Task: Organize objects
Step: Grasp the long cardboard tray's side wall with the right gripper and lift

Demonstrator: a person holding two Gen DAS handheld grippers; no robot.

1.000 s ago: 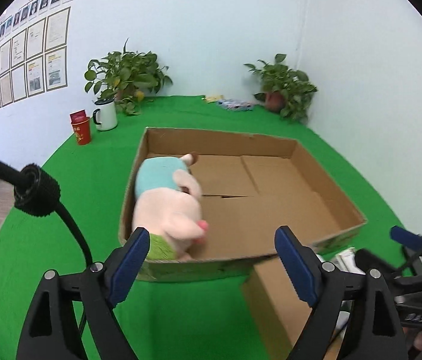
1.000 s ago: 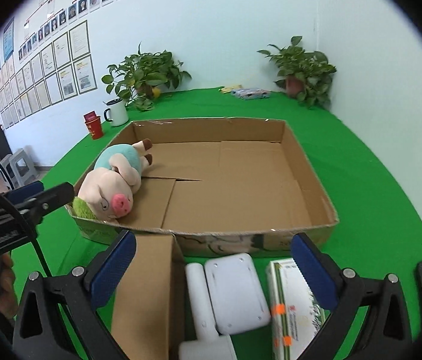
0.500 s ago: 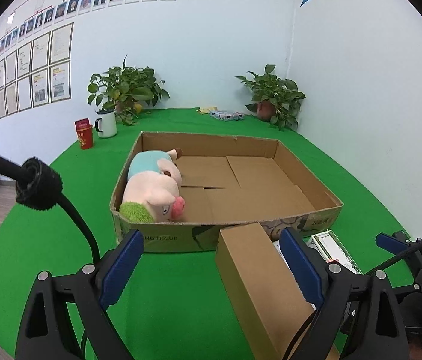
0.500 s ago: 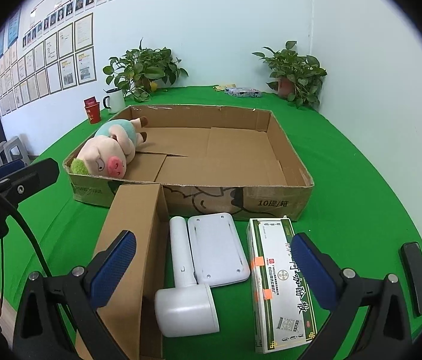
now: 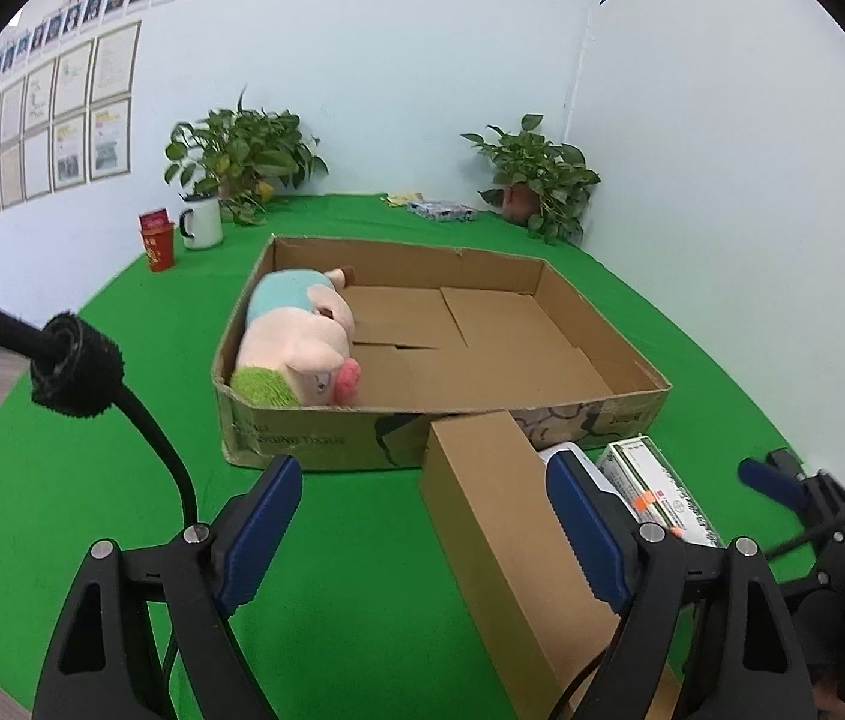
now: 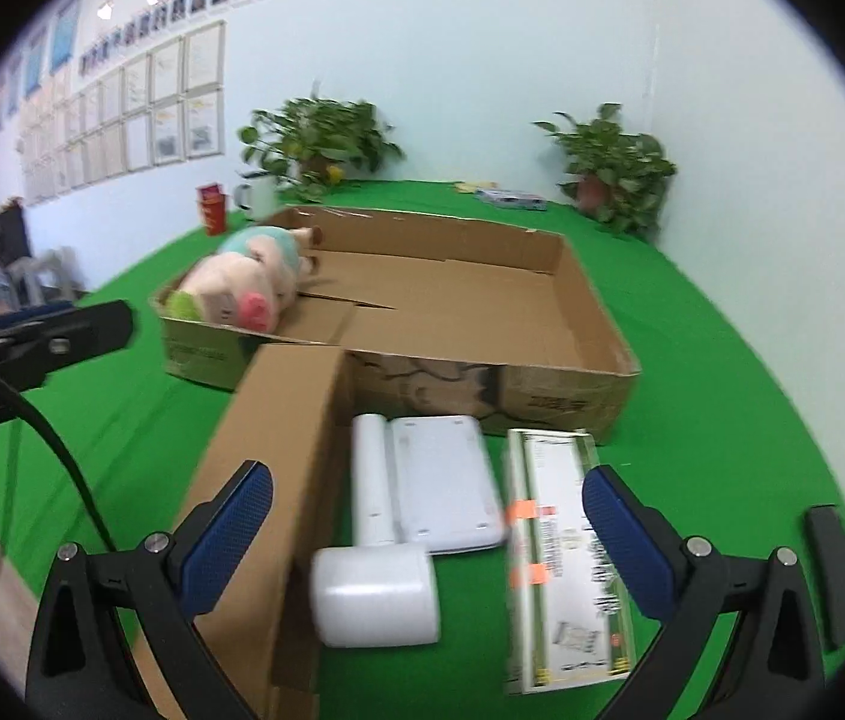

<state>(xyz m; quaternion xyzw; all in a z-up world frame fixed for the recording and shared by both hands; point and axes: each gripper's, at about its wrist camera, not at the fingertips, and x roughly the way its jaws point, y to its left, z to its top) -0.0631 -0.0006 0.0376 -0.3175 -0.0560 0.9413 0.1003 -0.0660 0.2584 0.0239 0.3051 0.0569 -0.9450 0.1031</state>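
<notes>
A plush pig (image 5: pixel 302 348) lies on its side in the near-left corner of the shallow cardboard tray (image 5: pixel 596 324), pink snout toward the cameras, teal shirt toward the far wall, green tuft against the near wall. The rest of the tray floor is bare cardboard.

On the green desk (image 5: pixel 92 480), just in front of the tray: a closed brown carton (image 6: pixel 278 450) on the left, touching the tray's front wall; a white hair dryer (image 6: pixel 374 552) beside it; a flat white device (image 6: pixel 446 480) lying against the dryer's handle; a green-and-white box (image 6: pixel 566 558) with orange tape on the right.

Left tool (image 5: pixel 428 528): jaws spread wide, empty, held low over the desk, the carton's near end between the fingers. Right tool (image 6: pixel 422 516): released, empty, fingers straddling the dryer and flat device without contact.
</notes>
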